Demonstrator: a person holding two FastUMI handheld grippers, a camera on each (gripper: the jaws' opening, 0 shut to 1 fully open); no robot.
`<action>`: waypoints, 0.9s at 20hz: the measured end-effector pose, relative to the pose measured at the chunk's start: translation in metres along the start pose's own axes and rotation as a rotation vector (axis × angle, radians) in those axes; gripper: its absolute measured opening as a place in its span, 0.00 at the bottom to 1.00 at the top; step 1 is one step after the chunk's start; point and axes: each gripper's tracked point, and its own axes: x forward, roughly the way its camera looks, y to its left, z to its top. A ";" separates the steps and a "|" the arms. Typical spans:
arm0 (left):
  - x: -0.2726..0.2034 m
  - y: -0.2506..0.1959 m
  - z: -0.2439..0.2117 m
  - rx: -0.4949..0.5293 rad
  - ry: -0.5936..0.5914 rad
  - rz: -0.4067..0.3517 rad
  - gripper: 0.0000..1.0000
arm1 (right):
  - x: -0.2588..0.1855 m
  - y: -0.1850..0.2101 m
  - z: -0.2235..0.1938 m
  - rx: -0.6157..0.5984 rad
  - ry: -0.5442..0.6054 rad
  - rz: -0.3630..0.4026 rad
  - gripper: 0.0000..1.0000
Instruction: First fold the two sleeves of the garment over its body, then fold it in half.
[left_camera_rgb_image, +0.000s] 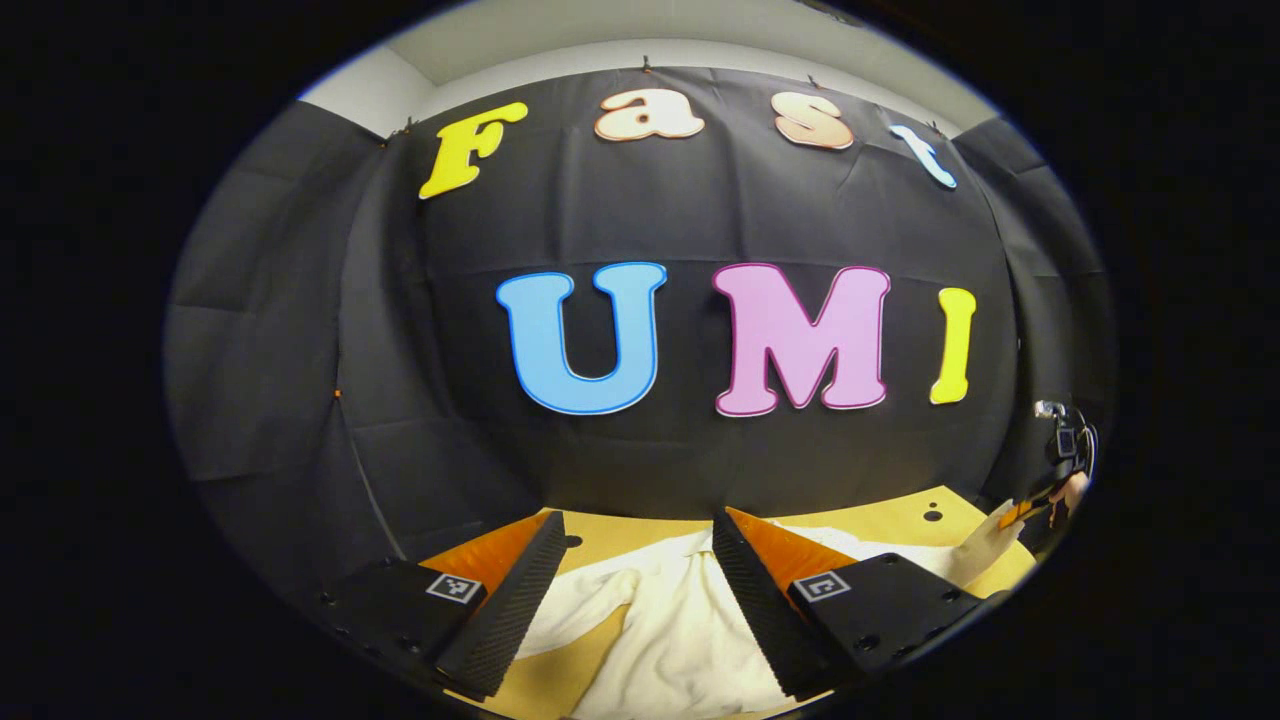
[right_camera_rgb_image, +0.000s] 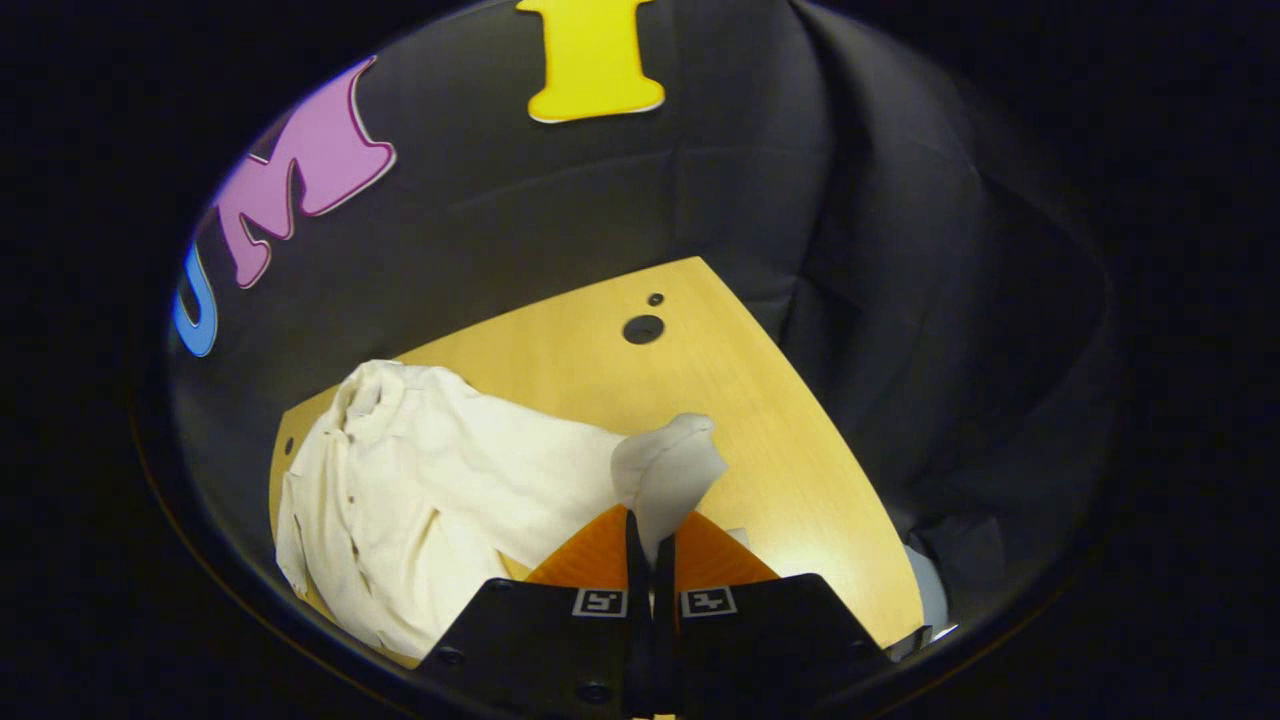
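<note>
Cream garment (right_camera_rgb_image: 420, 490) lies crumpled on wooden table (right_camera_rgb_image: 760, 420), mostly left of right gripper (right_camera_rgb_image: 650, 545), whose fingers are pinched tight on a sleeve (right_camera_rgb_image: 672, 470), lifted. Left gripper (left_camera_rgb_image: 635, 585) spread wide, holding nothing, w/ cloth between and below its fingers.

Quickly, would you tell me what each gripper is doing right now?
Left gripper: jaws open, holding nothing, above the garment.
Right gripper: jaws shut on the sleeve.
</note>
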 end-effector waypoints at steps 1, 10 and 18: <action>-0.001 0.007 -0.001 -0.011 0.002 0.009 0.97 | -0.002 0.022 0.005 -0.020 -0.005 0.027 0.04; -0.008 0.075 -0.030 -0.054 0.047 0.092 0.97 | -0.001 0.263 -0.011 -0.222 0.040 0.333 0.05; -0.015 0.138 -0.058 -0.055 0.097 0.175 0.97 | 0.008 0.418 -0.080 -0.284 0.147 0.516 0.05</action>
